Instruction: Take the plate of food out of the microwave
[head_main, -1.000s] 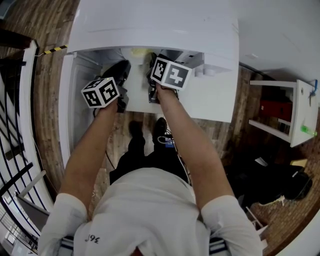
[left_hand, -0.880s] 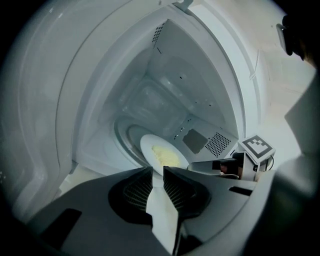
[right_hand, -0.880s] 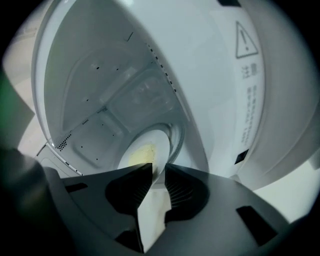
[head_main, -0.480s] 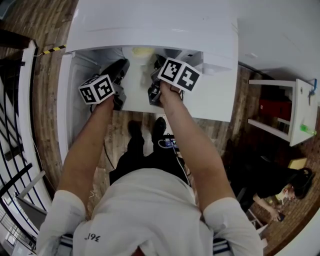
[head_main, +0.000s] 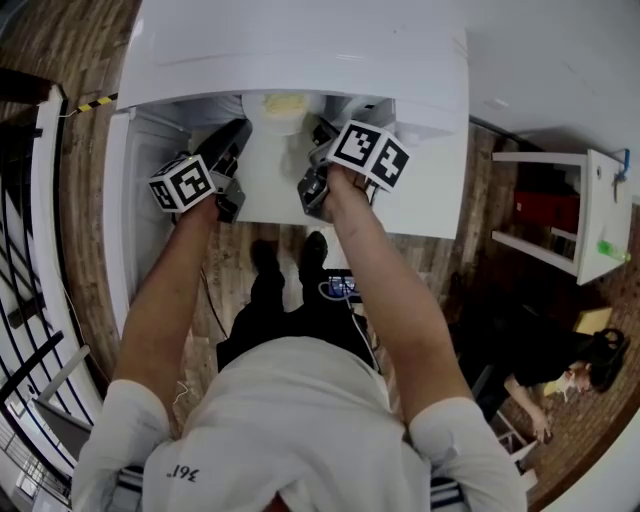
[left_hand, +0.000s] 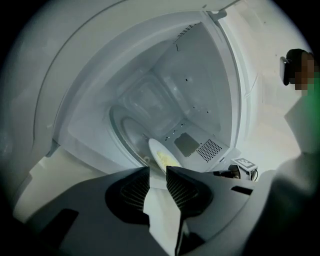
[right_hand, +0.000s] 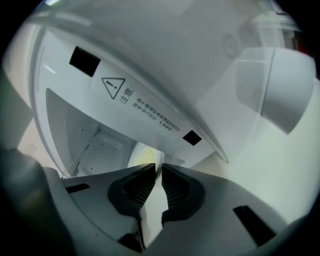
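Note:
A white plate (head_main: 284, 104) with yellow food sits at the mouth of the open white microwave (head_main: 300, 50). In the left gripper view the plate (left_hand: 161, 156) stands just past the jaws above the glass turntable (left_hand: 131, 134). My left gripper (head_main: 238, 138) grips the plate's left rim, and its jaws (left_hand: 157, 171) are shut on the white edge. My right gripper (head_main: 318, 138) is at the right rim. Its jaws (right_hand: 158, 167) have just been closing, and the plate's white edge (right_hand: 141, 156) fills the narrow gap between them.
The microwave door (head_main: 128, 210) hangs open on the left. The white counter (head_main: 430, 195) runs to the right of the oven. A white shelf unit (head_main: 585, 225) and a person (head_main: 575, 375) are at the far right over the wooden floor.
The right gripper's cube has rolled and shifted right, the left cube has drifted slightly left. More of the yellow food now shows under the microwave's top edge.

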